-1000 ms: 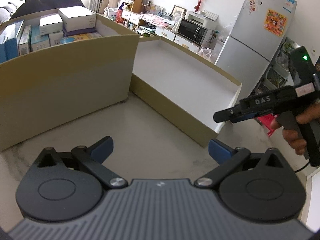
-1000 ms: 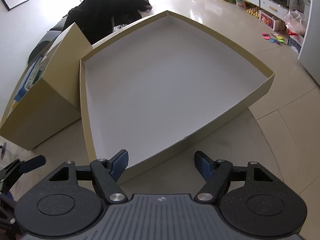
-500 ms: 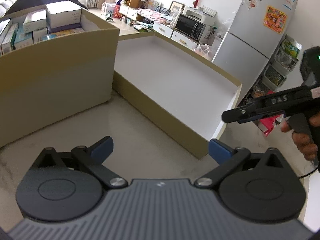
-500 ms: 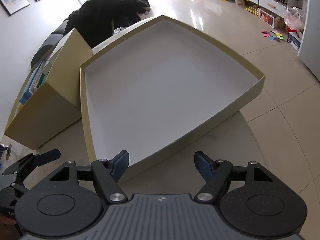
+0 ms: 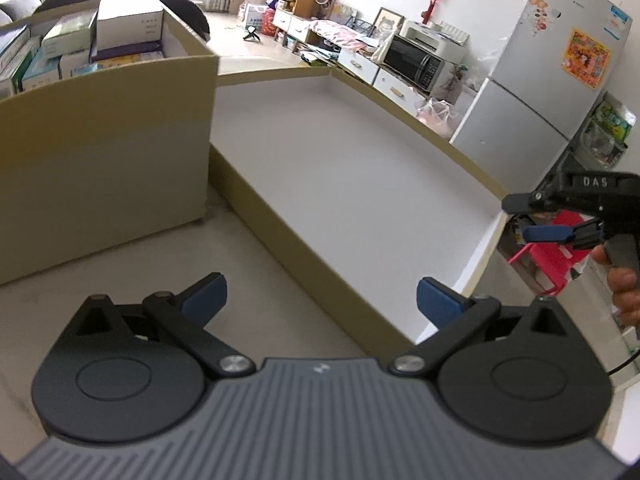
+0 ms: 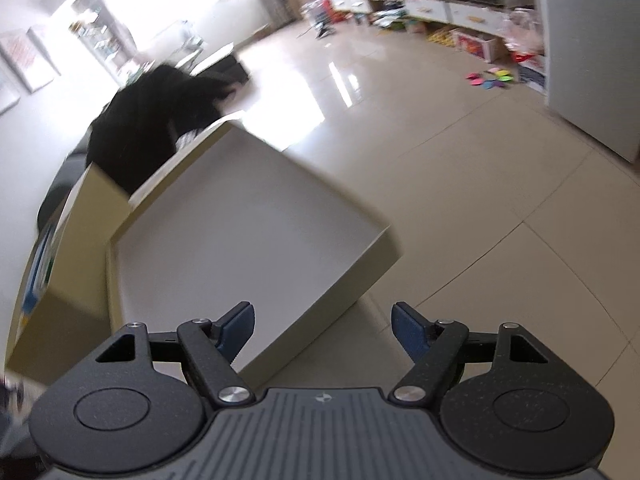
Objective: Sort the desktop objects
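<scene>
1. Pale marble table top (image 5: 100,288) lies under both grippers, and it is bare close to them.
2. Left gripper (image 5: 322,298) sits low in its own view. Its 2 blue pads are far apart, with nothing between them.
3. Right gripper (image 6: 322,322) also has its 2 blue pads spread wide, and they have just opened a bit more. Nothing is between them. In the left wrist view it shows at the right edge, held by a hand (image 5: 624,288), out past the tray's right end.
4. Just past the pads lies a big flat tray (image 5: 320,272) with tan sides and a white floor. The parts of the floor that show are bare.
5. Left of the tray, and touching or almost touching it, stands a tall tan box (image 5: 104,160). It is much higher than the tray.
6. Inside the tall box are the small boxes (image 5: 80,48), packed close together. A white 1 lies on top of a purple 1.
7. Behind the tall box sits a dark heap of cloth (image 6: 156,120).
8. Far back, a white fridge (image 5: 552,72) stands by the wall, with a microwave (image 5: 416,60) on a low white cabinet to its left.
9. Shiny floor tiles (image 6: 460,160) fill the room, with some bright little toys (image 6: 492,78) on them. The right wrist view is blurry.
</scene>
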A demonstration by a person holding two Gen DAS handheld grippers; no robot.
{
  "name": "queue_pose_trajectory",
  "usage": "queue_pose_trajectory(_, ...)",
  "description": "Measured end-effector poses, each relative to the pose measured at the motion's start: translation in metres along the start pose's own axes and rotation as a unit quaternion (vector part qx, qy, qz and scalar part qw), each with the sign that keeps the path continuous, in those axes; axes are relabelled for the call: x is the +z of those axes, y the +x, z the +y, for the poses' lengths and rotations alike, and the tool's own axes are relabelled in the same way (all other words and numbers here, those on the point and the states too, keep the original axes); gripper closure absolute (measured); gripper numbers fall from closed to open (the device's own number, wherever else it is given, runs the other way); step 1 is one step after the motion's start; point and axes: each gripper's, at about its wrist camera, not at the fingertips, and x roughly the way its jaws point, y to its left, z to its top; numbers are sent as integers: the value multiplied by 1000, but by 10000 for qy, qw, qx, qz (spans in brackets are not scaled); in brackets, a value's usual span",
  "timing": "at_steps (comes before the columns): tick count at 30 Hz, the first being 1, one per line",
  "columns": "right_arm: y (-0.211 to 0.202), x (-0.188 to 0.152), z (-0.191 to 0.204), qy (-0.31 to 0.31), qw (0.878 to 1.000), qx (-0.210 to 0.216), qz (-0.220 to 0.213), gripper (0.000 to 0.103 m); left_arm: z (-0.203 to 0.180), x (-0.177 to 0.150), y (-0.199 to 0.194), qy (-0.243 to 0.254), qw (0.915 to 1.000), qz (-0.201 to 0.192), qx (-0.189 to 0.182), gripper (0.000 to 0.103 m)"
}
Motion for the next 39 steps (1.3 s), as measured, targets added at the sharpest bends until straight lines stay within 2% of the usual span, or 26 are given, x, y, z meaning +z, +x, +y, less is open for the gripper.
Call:
queue_pose_trajectory(3,4,9,-14,210,9997,5,-118,24,-5,0,4,77,9999,-31,148,4)
queue_pose_trajectory(9,18,17,-35,494,9985,71,-207,24,-9,0,14,111,9997,76,184,11)
queue_pose_trajectory(15,30,20,-51,704,9972,136,-233,24,-16,-2,17,357,9990,76,268,18)
queue_pose_trajectory(21,40,20,-56,798,9965,158,-189,28,-17,-5,11,470,9983,9,332,30)
queue_pose_trajectory(26,47,20,-57,856,9960,229,-140,38,-15,-7,7,466,9983,-31,353,40)
queue_pose_trajectory(30,47,19,-56,854,9957,339,-146,47,-14,-9,3,479,9982,-61,360,51)
queue_pose_trajectory(36,45,19,-51,797,9957,428,-193,61,-15,-8,2,434,9985,-64,326,54)
queue_pose_trajectory(39,41,16,-48,756,9961,410,-193,62,-15,-8,2,403,9987,-61,296,56)
